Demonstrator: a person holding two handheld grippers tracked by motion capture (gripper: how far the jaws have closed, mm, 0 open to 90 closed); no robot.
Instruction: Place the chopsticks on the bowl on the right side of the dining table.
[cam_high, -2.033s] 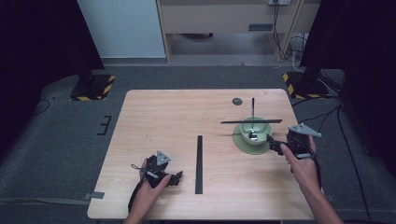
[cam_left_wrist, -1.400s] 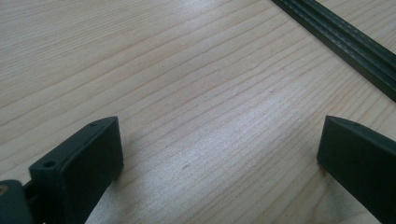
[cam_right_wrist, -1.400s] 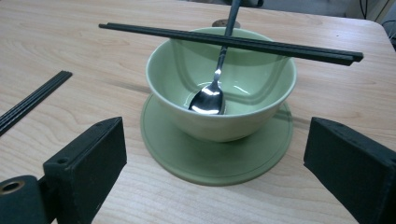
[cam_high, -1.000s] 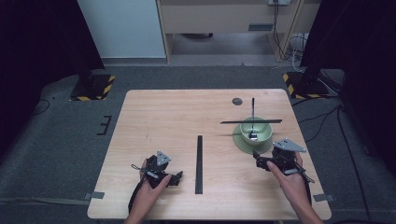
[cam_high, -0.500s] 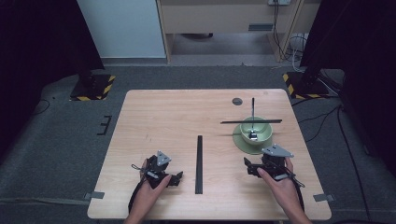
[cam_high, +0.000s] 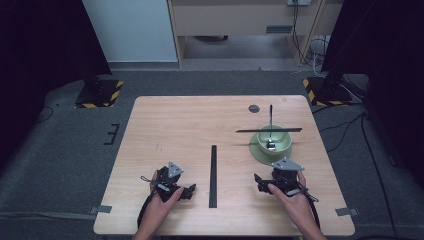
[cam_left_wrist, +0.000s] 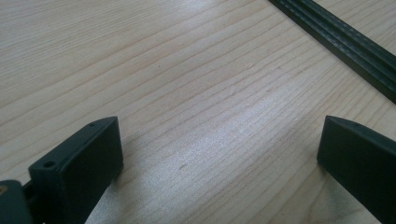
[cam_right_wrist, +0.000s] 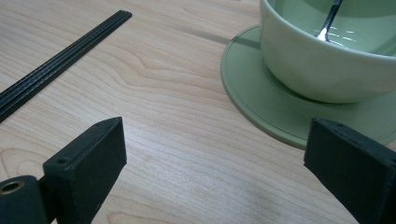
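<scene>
High view: the green bowl (cam_high: 272, 139) on its saucer (cam_high: 259, 154) near the table's (cam_high: 170, 120) right edge lies just beyond the right gripper (cam_high: 261, 182), the nearer one; left gripper view: left gripper (cam_left_wrist: 219, 154) gapes empty; right gripper view: jaws wide apart, spoon (cam_right_wrist: 328, 21) in bowl.

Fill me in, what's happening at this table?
A person holds a gripper in each hand, both low at the near edge of the table. The left gripper and the right gripper have their jaws open with nothing between them. The green bowl sits on its saucer with a spoon in it, just beyond the right gripper. A black strip lies between the hands.
</scene>
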